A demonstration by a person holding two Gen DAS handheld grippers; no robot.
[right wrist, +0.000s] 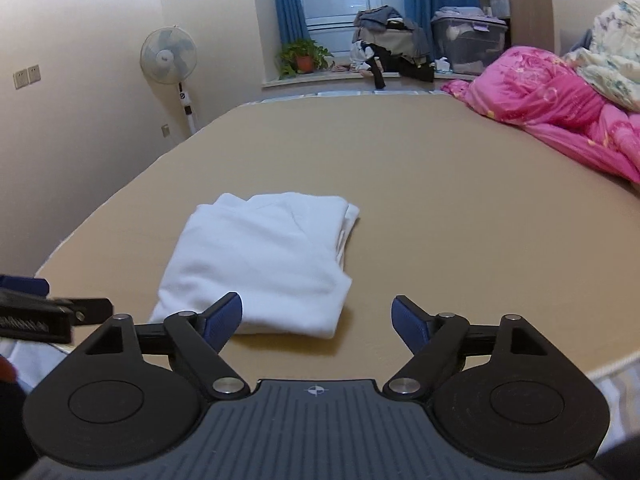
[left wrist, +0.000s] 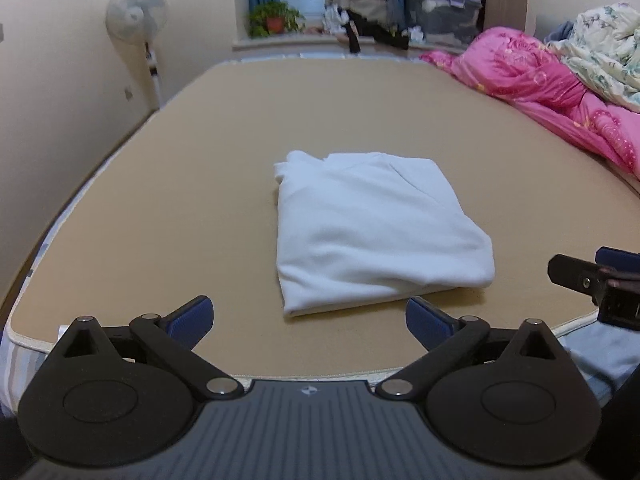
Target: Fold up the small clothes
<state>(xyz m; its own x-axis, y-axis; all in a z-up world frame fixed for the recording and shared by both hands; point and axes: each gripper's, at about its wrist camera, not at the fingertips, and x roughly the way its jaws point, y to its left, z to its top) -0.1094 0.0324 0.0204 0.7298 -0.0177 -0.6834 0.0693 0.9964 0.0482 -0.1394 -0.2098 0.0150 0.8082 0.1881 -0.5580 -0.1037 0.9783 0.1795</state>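
Observation:
A white garment (left wrist: pixel 372 228) lies folded into a thick rectangle on the tan bed surface (left wrist: pixel 200 184). My left gripper (left wrist: pixel 310 322) hangs over the near edge of the bed, short of the garment, jaws wide open and nothing between them. In the right wrist view the same white garment (right wrist: pixel 260 268) lies ahead and to the left. My right gripper (right wrist: pixel 318 318) is open and holds nothing, its left fingertip (right wrist: pixel 224 316) in front of the garment's near edge. Each gripper shows at the side of the other's view: the right gripper (left wrist: pixel 592 280), the left gripper (right wrist: pixel 44 312).
A pink quilt (left wrist: pixel 552 92) and a pale floral quilt (left wrist: pixel 600 48) are piled along the bed's right side. Beyond the far edge are a window sill with a potted plant (left wrist: pixel 274 18), heaped clothes and a storage box. A standing fan (left wrist: pixel 138 16) stands at the left wall.

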